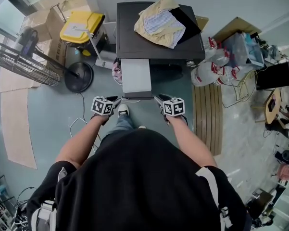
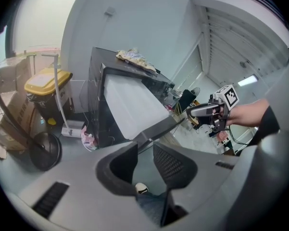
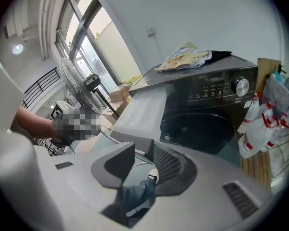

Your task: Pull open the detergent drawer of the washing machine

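My left gripper (image 1: 116, 100) and right gripper (image 1: 158, 99) gape empty by the pulled-out detergent drawer (image 1: 136, 76) — I'd back straight off, no knocks.

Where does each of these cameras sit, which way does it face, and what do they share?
Head view: on the person's head, looking down at the black washing machine and its extended pale grey detergent drawer; shows torso, forearms, left claw, right claw.
Left gripper view: on the left claw, looking along its open jaws at the drawer; shows the right claw, a white shoe.
Right gripper view: on the right claw, jaws open, facing the machine's dark round door; shows a jeans leg.
Shared: all see the drawer.
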`<action>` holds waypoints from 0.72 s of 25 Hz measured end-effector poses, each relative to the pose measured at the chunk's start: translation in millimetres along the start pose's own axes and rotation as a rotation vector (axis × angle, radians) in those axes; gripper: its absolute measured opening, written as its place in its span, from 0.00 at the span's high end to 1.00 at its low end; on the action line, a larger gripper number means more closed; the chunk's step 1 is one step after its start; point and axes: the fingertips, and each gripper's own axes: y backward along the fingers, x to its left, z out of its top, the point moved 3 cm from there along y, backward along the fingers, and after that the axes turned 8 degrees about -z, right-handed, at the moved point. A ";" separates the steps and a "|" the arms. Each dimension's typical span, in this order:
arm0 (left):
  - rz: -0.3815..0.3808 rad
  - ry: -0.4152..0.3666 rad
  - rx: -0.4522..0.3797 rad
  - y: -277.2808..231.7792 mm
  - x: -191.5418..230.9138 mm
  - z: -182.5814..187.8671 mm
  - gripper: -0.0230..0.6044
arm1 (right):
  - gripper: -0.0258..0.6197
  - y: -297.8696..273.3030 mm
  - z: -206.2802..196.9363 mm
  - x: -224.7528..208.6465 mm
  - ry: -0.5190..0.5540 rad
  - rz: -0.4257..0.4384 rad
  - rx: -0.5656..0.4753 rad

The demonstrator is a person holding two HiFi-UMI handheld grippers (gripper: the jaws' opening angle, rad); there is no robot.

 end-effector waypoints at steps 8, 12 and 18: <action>0.049 0.010 -0.090 24.0 3.9 21.2 0.79 | 0.77 24.0 22.0 -5.2 0.042 -0.030 -0.071; 0.074 0.028 -0.146 38.2 4.9 33.1 0.80 | 0.78 35.4 28.6 -7.2 0.050 -0.037 -0.105; 0.061 0.042 -0.209 48.6 -6.8 50.3 0.80 | 0.78 49.9 44.1 -5.0 0.060 -0.044 -0.167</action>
